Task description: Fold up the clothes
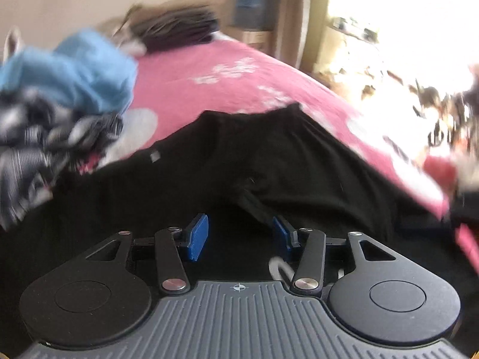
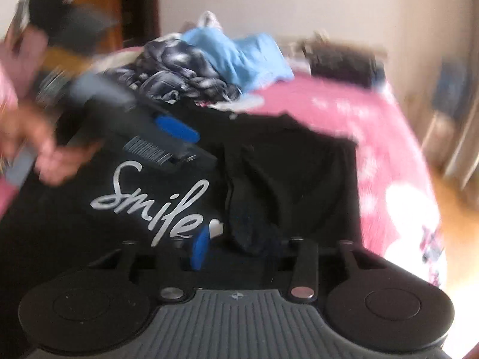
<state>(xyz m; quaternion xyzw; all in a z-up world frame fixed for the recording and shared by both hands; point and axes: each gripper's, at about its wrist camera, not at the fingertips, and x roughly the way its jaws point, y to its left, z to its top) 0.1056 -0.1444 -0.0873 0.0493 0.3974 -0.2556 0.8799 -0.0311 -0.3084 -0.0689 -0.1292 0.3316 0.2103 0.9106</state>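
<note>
A black T-shirt with silver "Smile" lettering lies spread on the pink bedspread. My left gripper is open just above the shirt, blue pads apart, nothing between them. It also shows in the right wrist view, held over the shirt's left part. My right gripper hovers low over the shirt's middle, where a fold of black cloth bunches. Its left blue pad shows; the right one is hidden by the cloth. The view is blurred.
A pile of clothes lies at the far side of the bed: a light blue garment, a dark patterned one and a dark folded stack. The bed's edge drops to a wooden floor on the right.
</note>
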